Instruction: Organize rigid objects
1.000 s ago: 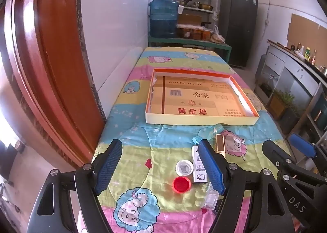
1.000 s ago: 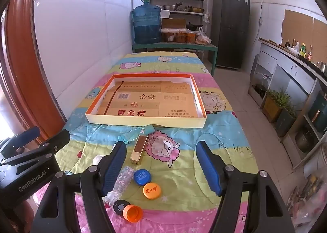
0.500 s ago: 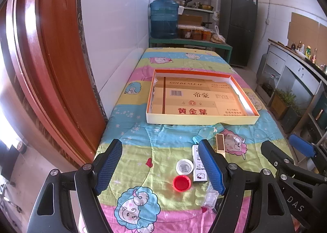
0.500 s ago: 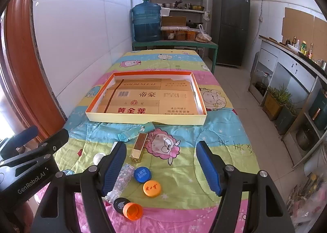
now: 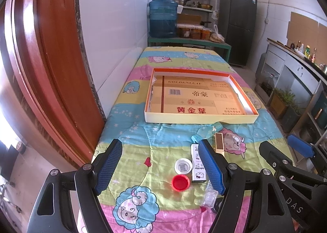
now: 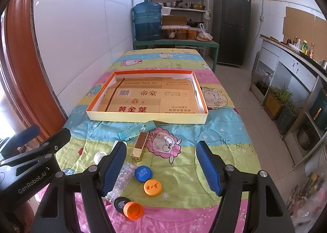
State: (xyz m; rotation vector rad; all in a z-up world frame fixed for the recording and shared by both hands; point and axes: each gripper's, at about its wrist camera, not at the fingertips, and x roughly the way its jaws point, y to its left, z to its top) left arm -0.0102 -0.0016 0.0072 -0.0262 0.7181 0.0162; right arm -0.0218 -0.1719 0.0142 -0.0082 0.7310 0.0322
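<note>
Right wrist view alone shows the blue cap, 2 orange caps and gold box on the cloth before the empty tray; left wrist view alone shows the red cap; left gripper and right gripper both gape, holding nothing.

Right tool at lower centre, jaws spread wide, holding nothing. Left tool at lower left; jaw state not discernible. Shallow tray at frame centre on the table, cardboard-lined. Below it: gold box, blue cap, orange cap, black cap, orange open cap, clear bottle partly behind the left finger
</note>
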